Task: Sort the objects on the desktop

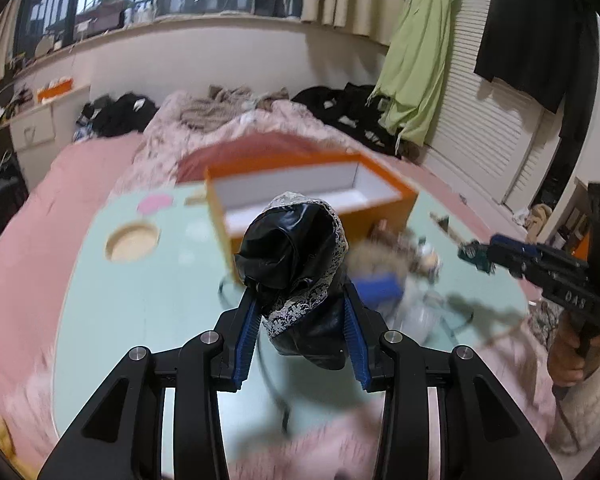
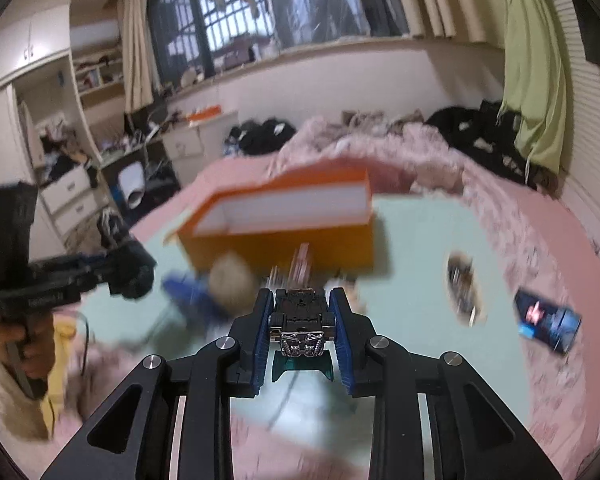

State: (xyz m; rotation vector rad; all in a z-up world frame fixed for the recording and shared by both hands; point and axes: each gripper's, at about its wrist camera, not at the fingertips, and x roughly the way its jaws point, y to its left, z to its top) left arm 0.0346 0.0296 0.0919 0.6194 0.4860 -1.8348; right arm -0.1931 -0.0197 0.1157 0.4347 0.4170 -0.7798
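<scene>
One pale green desk sitting on a pink bed, one orange box with a white inside near the desk's far edge, two claws, and a small heap of blurry stuff right in front of the box.

Left claw is clamped on a shiny black pouch with pale lace trim, lifted off the desk; the pouch bulges up past the blue pads and blocks part of the box from that view. Right claw is closed on one little toy car, black underside facing the camera, chrome at the near end, a green bit hanging below. It's off the desk too, just in front of the box.

The heap: one beige fuzzy ball, one blue thing beside it, too smeared to name. Off to the right on the desk there's one dark blue packet and one dark oval thing. One round wooden cutout and one pink patch on the left part of the desk. Black clothes are piled at the far side of the bed.
</scene>
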